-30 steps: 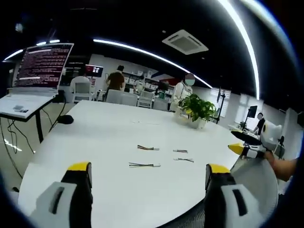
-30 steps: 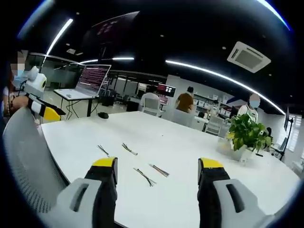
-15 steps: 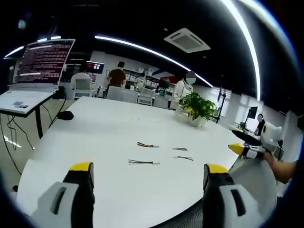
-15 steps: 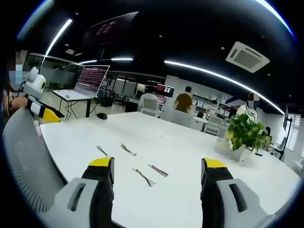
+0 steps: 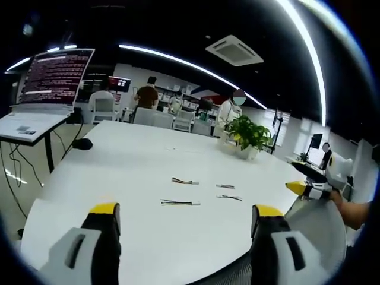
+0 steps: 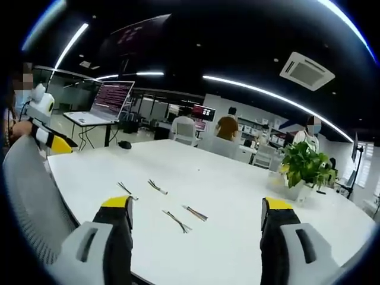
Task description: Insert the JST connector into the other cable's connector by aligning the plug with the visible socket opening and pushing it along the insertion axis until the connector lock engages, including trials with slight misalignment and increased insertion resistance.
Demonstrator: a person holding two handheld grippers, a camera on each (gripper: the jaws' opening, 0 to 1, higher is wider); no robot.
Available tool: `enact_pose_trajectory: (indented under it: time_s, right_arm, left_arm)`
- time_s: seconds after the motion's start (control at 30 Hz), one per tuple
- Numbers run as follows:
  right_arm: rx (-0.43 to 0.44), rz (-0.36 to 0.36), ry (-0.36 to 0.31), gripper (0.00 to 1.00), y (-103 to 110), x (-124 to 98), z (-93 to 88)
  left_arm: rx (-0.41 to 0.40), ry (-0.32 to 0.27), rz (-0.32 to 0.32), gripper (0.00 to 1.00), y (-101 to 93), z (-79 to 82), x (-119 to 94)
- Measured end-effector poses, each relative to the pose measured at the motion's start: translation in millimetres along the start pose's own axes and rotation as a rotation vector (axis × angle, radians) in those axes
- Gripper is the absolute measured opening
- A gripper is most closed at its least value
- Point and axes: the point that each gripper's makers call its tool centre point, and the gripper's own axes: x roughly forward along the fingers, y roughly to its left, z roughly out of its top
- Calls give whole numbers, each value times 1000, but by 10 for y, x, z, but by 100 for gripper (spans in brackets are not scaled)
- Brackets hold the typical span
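Four cables point(image 5: 180, 203) on table point(image 5: 130, 166); one potted plant point(image 5: 246, 136); one laptop point(image 5: 44, 89); one mouse point(image 5: 82, 143).

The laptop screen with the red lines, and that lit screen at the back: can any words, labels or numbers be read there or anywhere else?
Laptop screen: rows of reddish text, too small and blurred to read.
Wall screen at the back of the room: red and bright patches, nothing legible.
Cables on the white table: no readable markings.
No text can be quoted.

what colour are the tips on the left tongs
Yellow tips on black jaws, clearest in the left gripper view.
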Motion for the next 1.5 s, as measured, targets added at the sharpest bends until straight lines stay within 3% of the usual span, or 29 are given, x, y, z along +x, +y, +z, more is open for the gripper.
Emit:
enact_pose_trajectory:
  time_s: [0.27,1.03,1.37,1.5]
  right_arm:
    - [-6,-22,-22,100,-54,-1,21]
    - [-18,-19,-5,93,-33,-4,-8]
    - [-20,-12,3,90,-19,-6,-20]
    - [-24,-25,26,92,-46,5,-51]
  left_arm:
    - [-1,5,-6,89,-12,-8,1]
    - [-23,-4,3,89,-30,2,-25]
    - [-20,20,1,88,-45,-30,-21]
    - [-10,39,-2,92,-61,-53,-8]
